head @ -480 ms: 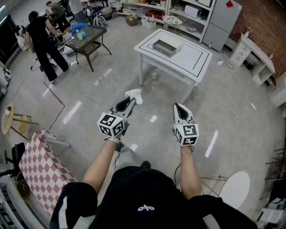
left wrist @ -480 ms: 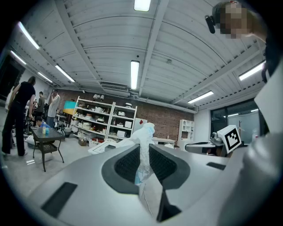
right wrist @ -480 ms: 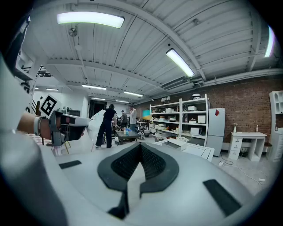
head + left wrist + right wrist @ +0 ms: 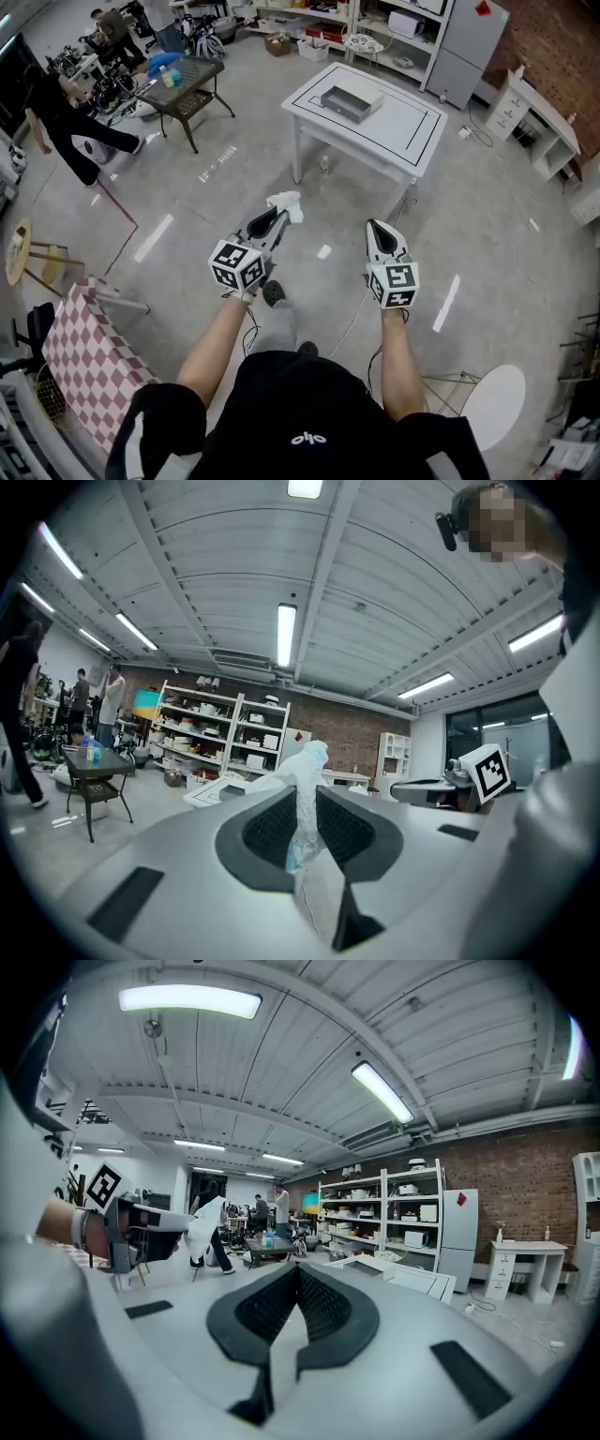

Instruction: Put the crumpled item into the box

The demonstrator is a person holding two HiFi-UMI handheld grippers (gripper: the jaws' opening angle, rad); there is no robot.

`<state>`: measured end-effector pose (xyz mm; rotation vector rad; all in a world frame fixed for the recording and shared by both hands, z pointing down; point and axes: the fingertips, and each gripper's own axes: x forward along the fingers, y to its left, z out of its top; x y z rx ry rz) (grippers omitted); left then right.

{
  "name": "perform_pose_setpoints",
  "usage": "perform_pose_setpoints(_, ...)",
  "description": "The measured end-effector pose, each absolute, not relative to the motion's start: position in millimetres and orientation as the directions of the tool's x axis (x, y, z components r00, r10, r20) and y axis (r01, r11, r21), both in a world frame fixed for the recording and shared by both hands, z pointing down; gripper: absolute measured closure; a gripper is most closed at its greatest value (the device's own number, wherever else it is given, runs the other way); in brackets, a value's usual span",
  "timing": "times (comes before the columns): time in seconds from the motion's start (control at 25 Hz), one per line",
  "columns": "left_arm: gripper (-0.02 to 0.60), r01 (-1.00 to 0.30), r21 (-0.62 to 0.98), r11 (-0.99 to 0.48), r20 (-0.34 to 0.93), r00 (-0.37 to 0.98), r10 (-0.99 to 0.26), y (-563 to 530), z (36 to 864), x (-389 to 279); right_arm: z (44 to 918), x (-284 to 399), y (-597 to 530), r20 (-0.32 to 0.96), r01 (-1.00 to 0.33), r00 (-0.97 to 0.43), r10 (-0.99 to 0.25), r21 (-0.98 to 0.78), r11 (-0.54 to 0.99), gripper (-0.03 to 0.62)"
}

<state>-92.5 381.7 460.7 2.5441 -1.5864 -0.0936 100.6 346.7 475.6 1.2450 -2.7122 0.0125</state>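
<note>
**Left of the head view.** A bystander [image 4: 54, 101] stands on the floor beside a dark side table [image 4: 197, 70], well apart from the work. Neither bears on the task.

**Left tool [image 4: 275, 216].** It is held about level and aimed forward. In its own view the jaws stand partly closed, with the pads pressed on the crumpled item [image 4: 305, 803]. The item is a white, paper-like wad that rises out of the jaws and past the tips. In the head view it shows as a white bunch at the tool's tip, over bare floor.

**Ahead.** The white table [image 4: 403, 122], marked with a black border line, carries the box [image 4: 350, 97]. The box is a shallow, open grey tray on the table's far-left part. It lies well apart from the left tool, forward and somewhat to the right of its tip, with open floor between. Its long axis runs roughly across the view, slanting slightly down to the right.

**Right tool [image 4: 377, 225].** Its jaws are brought together with nothing between them. It is carried beside the left tool, about as near the table.

**Assessment.**
- The item is held but not yet delivered, so this reads as the carry stage.
- The coming move turns on taking the left tool forward and rightward over the table's near edge, until the wad hangs above the box opening.
- One risk is that a light wad may cling to a pad on release.
</note>
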Motion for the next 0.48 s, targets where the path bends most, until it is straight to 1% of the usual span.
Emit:
perform_pose_setpoints(0.24, 0.517, -0.881, 0.159, -0.446, 0.028, 0.456, -0.890, 346, 467, -96, 478, 96, 314, 0.145, -0.762, -0.633, -0.760, 0.054, 0.645, 0.585)
perform_pose_setpoints(0.48, 0.517, -0.865, 0.174, -0.470, 0.029, 0.482, -0.876, 277, 476, -102, 482, 91, 253, 0.154, -0.778, -0.612, -0.775, 0.059, 0.626, 0.585)
